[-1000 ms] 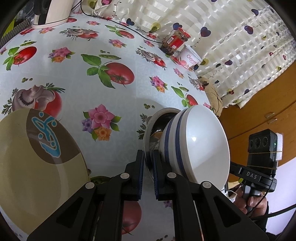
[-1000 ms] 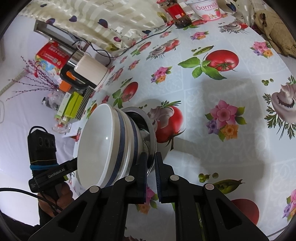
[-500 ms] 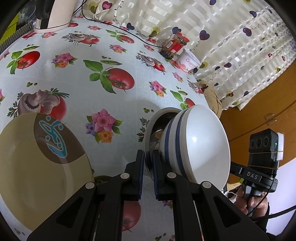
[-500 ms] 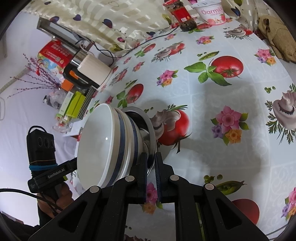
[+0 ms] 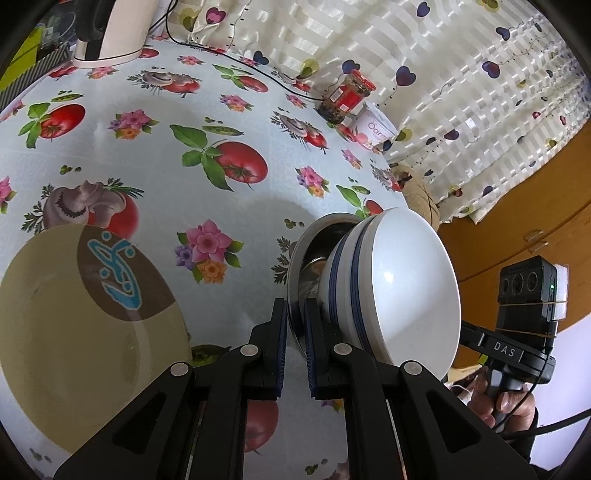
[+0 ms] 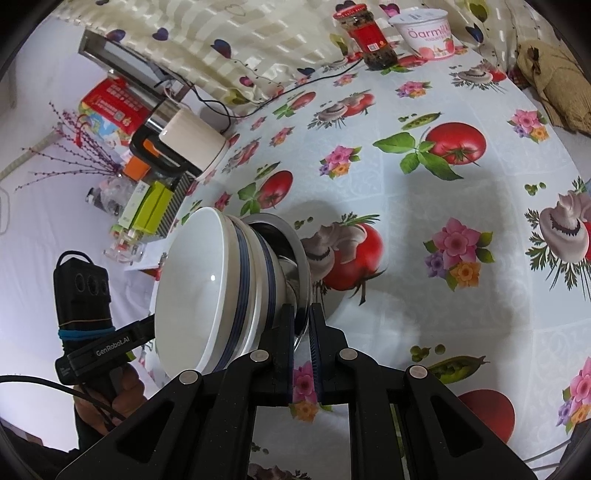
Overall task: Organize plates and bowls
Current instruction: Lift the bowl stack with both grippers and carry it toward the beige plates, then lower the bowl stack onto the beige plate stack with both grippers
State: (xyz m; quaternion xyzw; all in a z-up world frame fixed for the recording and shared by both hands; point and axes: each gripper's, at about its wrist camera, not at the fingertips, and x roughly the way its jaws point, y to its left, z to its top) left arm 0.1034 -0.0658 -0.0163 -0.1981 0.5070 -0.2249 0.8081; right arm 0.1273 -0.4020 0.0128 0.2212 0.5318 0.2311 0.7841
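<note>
A: What does the left gripper (image 5: 294, 325) have?
B: Its two fingers are pinched on the rim of a steel bowl (image 5: 310, 251), the outermost of a nested stack turned on its side above the tabletop (image 5: 147, 177). Two white bowls with blue bands (image 5: 391, 291) sit inside the steel one.

A: And the right gripper (image 6: 302, 330)?
B: It is clamped on the same steel rim from the opposite side, with the white bowls to its left in its own view. Each view shows the other gripper's handle and the hand around it beyond the stack.

A: What lies near the stack?
B: Seen from the left wrist, a beige plate (image 5: 74, 332) with a brown patch and a blue design lies flat on the tabletop to the left of the left gripper, apart from the bowls. Whether it carries anything I cannot tell; its face looks bare.

A: Farther out?
B: At the far edge, against a heart-print curtain (image 5: 461, 92), a red-lidded jar (image 6: 373, 37) stands just beside a yogurt tub (image 6: 424, 33). A cream electric kettle (image 6: 192, 142) stands at another edge with a black cord (image 6: 295, 83) running along the curtain, and cartons lie past it. A tan cloth bundle (image 6: 554, 85) sits by the tub's side of the tabletop.

A: Anything between the stack and the plate?
B: Only patterned oilcloth.
</note>
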